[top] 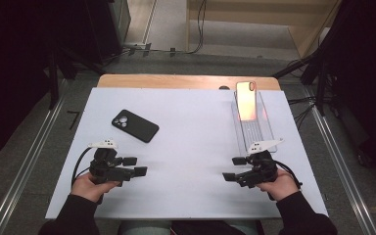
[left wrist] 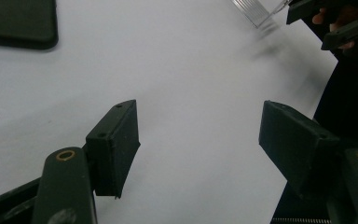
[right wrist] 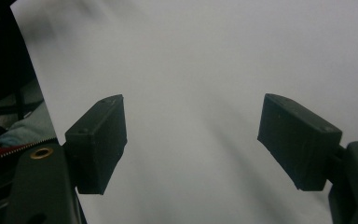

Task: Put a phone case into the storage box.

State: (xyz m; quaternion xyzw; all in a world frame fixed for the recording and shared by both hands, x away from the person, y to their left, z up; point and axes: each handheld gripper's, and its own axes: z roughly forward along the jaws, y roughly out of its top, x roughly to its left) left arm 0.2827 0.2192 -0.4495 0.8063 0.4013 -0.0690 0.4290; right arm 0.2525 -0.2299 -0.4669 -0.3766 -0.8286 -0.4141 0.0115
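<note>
Both tongs are held released and empty above the white tabletop (top: 191, 147): the left tongs (top: 138, 165) near the black phone (top: 135, 126), the right tongs (top: 231, 169) below the clear stand (top: 252, 128) carrying a second phone (top: 246, 100).

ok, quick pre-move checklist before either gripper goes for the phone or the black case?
1. Left gripper jaws apart, nothing between them: ok.
2. Right gripper jaws apart, nothing between them: ok.
3. Black case lies flat on the white table, apart from the left gripper: ok.
4. Phone leans on the clear stand, untouched: ok.
5. Phone firmly seated in the stand: cannot tell.
</note>
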